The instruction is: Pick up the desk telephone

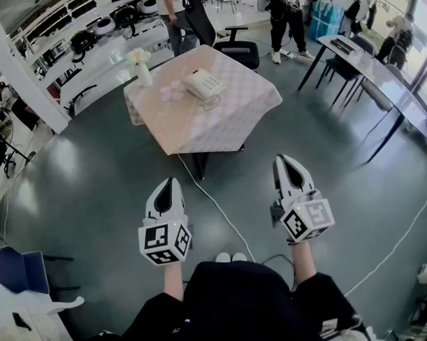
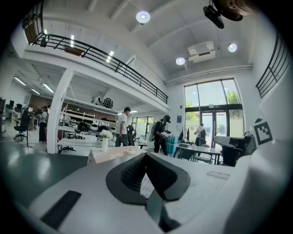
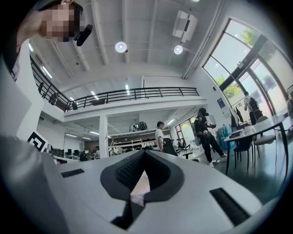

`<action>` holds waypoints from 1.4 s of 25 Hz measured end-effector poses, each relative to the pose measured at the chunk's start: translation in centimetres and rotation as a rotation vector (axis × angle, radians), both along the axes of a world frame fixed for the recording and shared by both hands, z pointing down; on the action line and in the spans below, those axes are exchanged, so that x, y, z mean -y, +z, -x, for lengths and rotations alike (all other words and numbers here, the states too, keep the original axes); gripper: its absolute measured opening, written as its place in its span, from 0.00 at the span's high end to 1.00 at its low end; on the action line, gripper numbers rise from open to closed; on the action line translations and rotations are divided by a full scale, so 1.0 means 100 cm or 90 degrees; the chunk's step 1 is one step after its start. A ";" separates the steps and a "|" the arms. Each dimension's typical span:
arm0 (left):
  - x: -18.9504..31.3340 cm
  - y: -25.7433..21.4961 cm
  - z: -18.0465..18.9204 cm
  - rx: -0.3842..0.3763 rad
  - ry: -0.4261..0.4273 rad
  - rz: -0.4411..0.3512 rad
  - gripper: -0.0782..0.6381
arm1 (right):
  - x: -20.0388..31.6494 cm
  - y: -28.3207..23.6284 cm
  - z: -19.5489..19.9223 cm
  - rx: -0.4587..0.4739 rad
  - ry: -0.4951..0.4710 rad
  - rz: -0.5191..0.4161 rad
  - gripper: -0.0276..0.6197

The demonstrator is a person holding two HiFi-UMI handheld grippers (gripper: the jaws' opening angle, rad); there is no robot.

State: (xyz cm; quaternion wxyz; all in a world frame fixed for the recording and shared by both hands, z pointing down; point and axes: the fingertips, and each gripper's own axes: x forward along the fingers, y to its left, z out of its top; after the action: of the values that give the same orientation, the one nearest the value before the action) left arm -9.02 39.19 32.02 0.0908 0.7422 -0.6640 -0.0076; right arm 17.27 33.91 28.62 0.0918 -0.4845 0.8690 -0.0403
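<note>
Left gripper [image 1: 173, 182] and right gripper [image 1: 280, 160] side by side, level, clenched empty, well short of the desk telephone [image 1: 204, 83].

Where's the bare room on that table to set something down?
Bare: the near half of the table, from the telephone to the near edge, and the strip right of the telephone. Crowded: the far left corner, with the vase and pale pink bits beside the telephone.

Bright daylight from tall windows [image 3: 256, 77] and ceiling lamps [image 2: 143, 17]; fisheye bending and dark vignette at edges.
</note>
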 end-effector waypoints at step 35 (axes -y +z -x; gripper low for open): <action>0.149 0.032 0.010 -0.021 0.000 0.042 0.89 | 0.158 0.042 0.035 0.004 -0.020 0.061 0.97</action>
State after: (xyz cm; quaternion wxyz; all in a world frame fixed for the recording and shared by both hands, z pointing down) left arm -10.02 24.25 35.18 0.1261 0.7385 -0.6623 0.0023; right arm 13.74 18.09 32.79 0.0705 -0.4747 0.8732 -0.0852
